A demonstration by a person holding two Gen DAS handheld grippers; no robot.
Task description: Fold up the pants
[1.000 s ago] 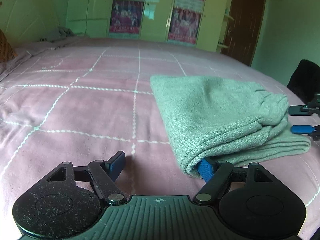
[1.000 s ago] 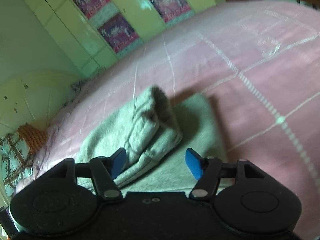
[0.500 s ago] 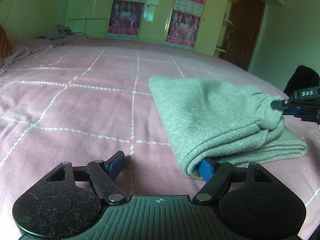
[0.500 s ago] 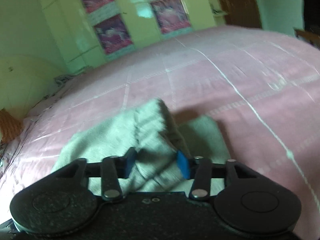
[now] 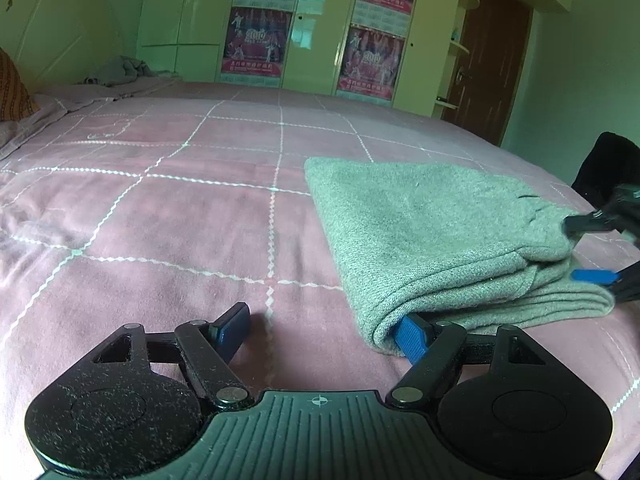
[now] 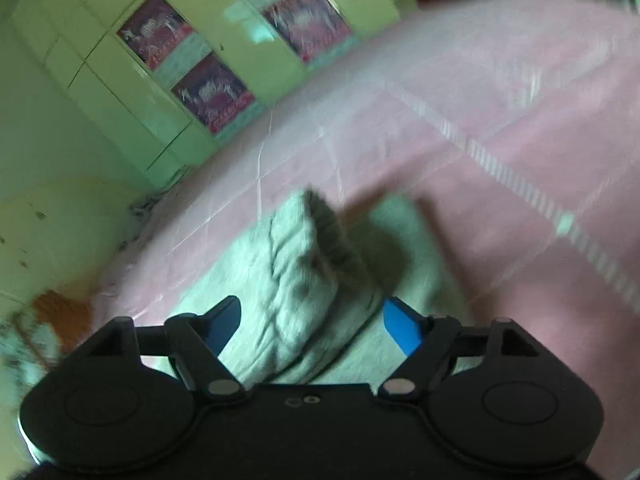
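The grey knit pants (image 5: 436,232) lie folded in a thick stack on the pink bed. My left gripper (image 5: 322,330) is open at the stack's near corner, its right fingertip (image 5: 412,336) tucked under the fold, its left one on bare bedspread. My right gripper (image 6: 310,322) is open, its jaws either side of the bunched upper layer of the pants (image 6: 304,272); that view is blurred. It also shows in the left wrist view (image 5: 592,248) at the stack's right end.
The pink bedspread (image 5: 168,208) with white grid lines spreads left and beyond the pants. Green wardrobe doors with posters (image 5: 256,40) stand past the bed. A dark garment (image 5: 608,168) sits at the right edge. A crumpled grey cloth (image 5: 120,72) lies far left.
The right gripper narrowed around the upper fold half a second ago and has opened wide again, tilting. The left gripper stayed at the near corner.
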